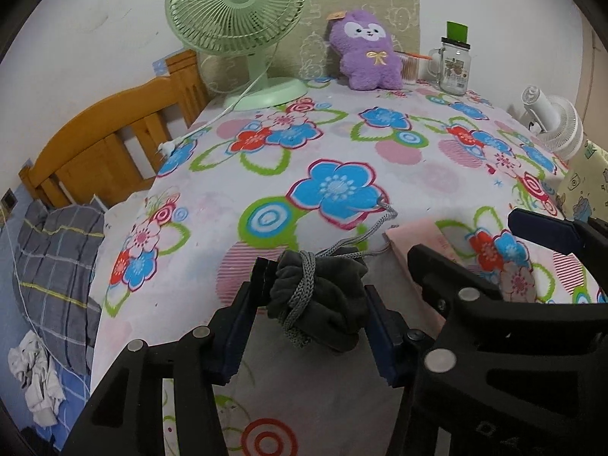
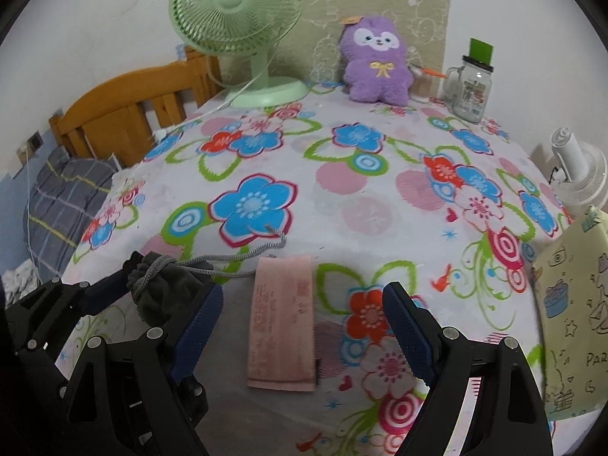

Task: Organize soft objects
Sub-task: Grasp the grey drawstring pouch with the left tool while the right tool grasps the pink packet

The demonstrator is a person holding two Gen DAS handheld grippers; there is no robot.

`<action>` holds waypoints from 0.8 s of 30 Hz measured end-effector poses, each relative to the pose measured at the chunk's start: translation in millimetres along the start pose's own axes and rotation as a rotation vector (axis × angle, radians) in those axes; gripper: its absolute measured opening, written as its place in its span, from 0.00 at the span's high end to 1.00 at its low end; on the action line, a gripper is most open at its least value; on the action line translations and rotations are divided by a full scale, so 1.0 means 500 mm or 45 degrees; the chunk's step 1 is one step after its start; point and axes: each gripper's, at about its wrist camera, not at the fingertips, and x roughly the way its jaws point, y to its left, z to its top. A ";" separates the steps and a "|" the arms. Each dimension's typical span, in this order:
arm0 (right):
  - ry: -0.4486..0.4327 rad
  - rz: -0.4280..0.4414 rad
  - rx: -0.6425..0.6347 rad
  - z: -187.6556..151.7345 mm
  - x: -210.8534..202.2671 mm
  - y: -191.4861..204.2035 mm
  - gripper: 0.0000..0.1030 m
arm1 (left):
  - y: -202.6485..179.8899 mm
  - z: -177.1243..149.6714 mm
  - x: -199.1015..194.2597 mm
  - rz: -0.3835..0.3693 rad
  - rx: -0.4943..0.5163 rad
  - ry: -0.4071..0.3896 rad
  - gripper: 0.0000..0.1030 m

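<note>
Left wrist view: left gripper (image 1: 315, 304), its blue-padded jaws pinching a grey drawstring pouch (image 1: 323, 304) bound with a grey cord (image 1: 364, 235) that trails ahead over the floral cloth (image 1: 228, 167). Just right of it, the right gripper (image 1: 494, 250), jaws spread, over a pink folded cloth (image 1: 414, 239). Far ahead: purple plush toy (image 1: 366, 53), green fan (image 1: 237, 30), glass jar (image 1: 454, 66).

Right wrist view: right gripper (image 2: 304, 323), jaws spread wide, the pink folded cloth (image 2: 283, 323) lying flat between them. Left of it, the left gripper (image 2: 167, 288) clamping the pouch (image 2: 163, 288). Far ahead stands the plush toy (image 2: 376, 64).
</note>
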 end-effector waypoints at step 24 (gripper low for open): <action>0.131 0.089 0.001 0.001 0.059 0.014 0.59 | -0.009 -0.008 0.011 0.004 0.027 0.011 0.44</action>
